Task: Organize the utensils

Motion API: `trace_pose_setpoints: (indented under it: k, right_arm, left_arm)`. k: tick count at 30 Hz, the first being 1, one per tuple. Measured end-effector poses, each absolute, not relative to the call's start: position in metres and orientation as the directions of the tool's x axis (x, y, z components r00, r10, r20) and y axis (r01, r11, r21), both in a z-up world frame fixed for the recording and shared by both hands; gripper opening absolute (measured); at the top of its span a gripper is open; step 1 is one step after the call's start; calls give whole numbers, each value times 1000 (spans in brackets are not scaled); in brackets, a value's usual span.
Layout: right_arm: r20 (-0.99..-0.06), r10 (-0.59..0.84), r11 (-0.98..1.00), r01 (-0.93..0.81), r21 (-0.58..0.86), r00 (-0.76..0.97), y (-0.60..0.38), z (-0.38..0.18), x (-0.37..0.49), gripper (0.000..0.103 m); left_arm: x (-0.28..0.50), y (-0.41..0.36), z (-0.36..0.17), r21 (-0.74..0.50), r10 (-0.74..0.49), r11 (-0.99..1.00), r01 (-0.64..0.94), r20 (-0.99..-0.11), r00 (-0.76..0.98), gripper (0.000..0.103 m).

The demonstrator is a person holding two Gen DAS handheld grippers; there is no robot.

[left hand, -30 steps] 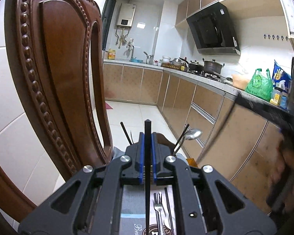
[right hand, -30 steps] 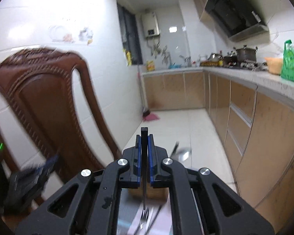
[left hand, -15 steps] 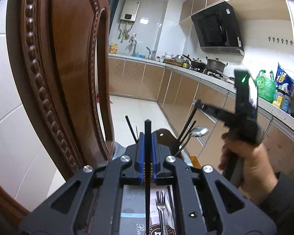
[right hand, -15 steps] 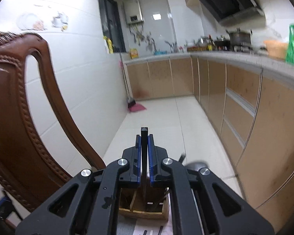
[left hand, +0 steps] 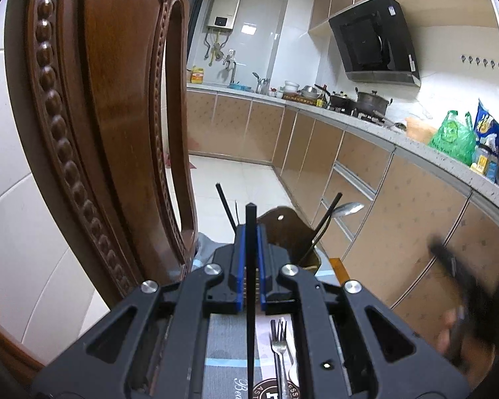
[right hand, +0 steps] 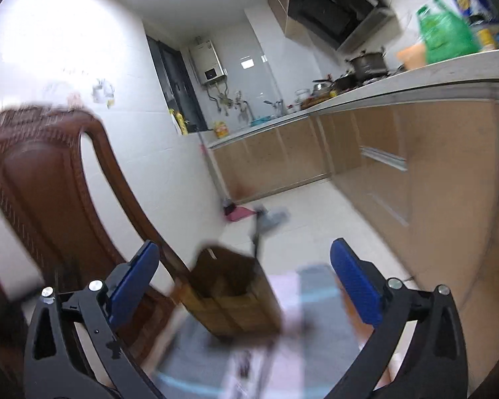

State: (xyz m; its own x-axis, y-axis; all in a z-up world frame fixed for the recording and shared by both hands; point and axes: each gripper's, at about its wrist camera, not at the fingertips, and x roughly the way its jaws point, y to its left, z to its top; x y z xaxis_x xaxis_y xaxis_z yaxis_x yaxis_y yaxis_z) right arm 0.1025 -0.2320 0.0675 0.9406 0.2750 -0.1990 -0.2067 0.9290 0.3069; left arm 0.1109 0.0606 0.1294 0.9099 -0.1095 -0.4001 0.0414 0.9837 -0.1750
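My left gripper (left hand: pixel 250 232) is shut on a black chopstick (left hand: pixel 250 299) that stands upright between its blue pads, just in front of the wooden utensil holder (left hand: pixel 282 229). The holder has a spoon (left hand: pixel 347 208) and black chopsticks in it. A fork (left hand: pixel 280 349) lies on the grey mat (left hand: pixel 223 352) below. My right gripper (right hand: pixel 243 276) is open and empty, held in front of the same holder (right hand: pixel 233 299) in a blurred right wrist view. The right gripper also shows blurred at the right in the left wrist view (left hand: pixel 462 282).
A carved wooden chair back (left hand: pixel 93 126) stands close on the left, also in the right wrist view (right hand: pixel 50 199). Kitchen cabinets and a counter (left hand: pixel 382 139) with pots and a green bag (left hand: pixel 452 136) run along the right.
My right gripper has opened; the black chopstick it held is gone from its jaws. It has swung back and down. My left gripper stays shut on its chopstick.
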Motion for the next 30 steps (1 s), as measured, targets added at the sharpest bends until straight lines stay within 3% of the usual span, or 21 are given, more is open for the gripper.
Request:
trace_pose_setpoints:
  k: [3, 5, 12, 19, 24, 30]
  right_arm:
    - [-293, 208, 957, -132, 259, 933, -233, 25, 81, 100]
    - [-378, 263, 940, -149, 306, 888, -233, 11, 91, 100]
    - [-347, 244, 939, -131, 319, 906, -261, 8, 91, 100]
    - [-372, 240, 924, -93, 371, 897, -280, -1, 107, 100]
    - [-390, 266, 915, -103, 390, 881, -274, -4, 118, 100]
    - [-397, 291, 909, -122, 398, 871, -270, -5, 126, 100]
  left_arm:
    - [114, 56, 120, -170, -95, 985, 26, -411, 907, 6]
    - [118, 52, 116, -172, -99, 985, 28, -420, 902, 6]
    - [141, 40, 138, -164, -75, 986, 10, -400, 914, 6]
    - [188, 39, 201, -169, 9, 984, -51, -245, 970, 6]
    - [240, 48, 205, -262, 19, 961, -84, -244, 970, 6]
    - [290, 46, 171, -279, 36, 953, -118, -282, 959, 6]
